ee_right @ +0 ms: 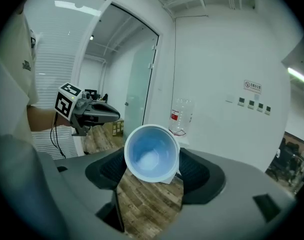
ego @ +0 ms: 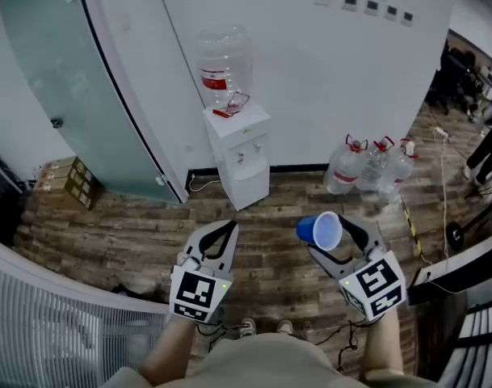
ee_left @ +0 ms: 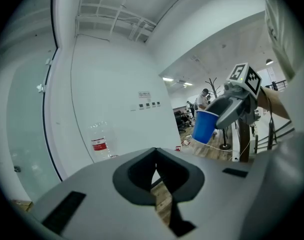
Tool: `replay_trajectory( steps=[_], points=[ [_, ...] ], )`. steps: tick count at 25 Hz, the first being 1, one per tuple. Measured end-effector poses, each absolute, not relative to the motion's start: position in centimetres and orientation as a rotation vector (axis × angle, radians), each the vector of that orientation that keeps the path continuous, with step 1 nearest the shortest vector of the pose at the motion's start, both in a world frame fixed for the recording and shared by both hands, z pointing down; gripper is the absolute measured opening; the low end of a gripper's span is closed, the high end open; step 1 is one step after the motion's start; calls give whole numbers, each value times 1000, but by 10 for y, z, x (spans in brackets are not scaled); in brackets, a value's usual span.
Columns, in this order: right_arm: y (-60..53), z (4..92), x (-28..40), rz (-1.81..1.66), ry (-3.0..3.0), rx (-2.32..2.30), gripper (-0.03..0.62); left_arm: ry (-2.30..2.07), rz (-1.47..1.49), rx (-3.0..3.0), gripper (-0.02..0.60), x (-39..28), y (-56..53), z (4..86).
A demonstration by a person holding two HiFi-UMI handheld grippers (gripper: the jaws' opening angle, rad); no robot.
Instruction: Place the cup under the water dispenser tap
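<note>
Left gripper (ego: 229, 229): held over the wood-plank floor (ego: 108, 233), jaws closed together on nothing.

Ahead by the wall: white floor-standing water dispenser (ego: 244, 156), clear bottle (ego: 224, 63) on top. Its taps are well apart from the cup.

Right gripper (ego: 336, 234): jaws wide, pressing the sides of the blue plastic cup (ego: 318, 231). The cup lies sideways, mouth back toward the holder.

Risks, as I judge them:
- The thin wall may buckle or slip when the cup is turned upright.
- The rim may clip a tap in the narrow recess.
</note>
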State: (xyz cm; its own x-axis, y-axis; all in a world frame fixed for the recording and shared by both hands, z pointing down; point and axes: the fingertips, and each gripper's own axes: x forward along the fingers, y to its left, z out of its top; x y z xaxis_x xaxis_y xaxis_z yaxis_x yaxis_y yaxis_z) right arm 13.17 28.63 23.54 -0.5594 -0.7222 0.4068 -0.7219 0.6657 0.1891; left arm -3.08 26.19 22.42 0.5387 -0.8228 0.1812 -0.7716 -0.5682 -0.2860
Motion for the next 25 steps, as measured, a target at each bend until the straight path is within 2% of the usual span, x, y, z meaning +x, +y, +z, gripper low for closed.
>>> replay_trajectory(
  steps=[19,25],
  points=[
    [270,275,209,3,-2406,1045,334,1377,-534,-2558,6,48,255,244],
    [259,278,219,-11,-2406,1051,334,1380,-541,-2539,6,55,246,248]
  ],
)
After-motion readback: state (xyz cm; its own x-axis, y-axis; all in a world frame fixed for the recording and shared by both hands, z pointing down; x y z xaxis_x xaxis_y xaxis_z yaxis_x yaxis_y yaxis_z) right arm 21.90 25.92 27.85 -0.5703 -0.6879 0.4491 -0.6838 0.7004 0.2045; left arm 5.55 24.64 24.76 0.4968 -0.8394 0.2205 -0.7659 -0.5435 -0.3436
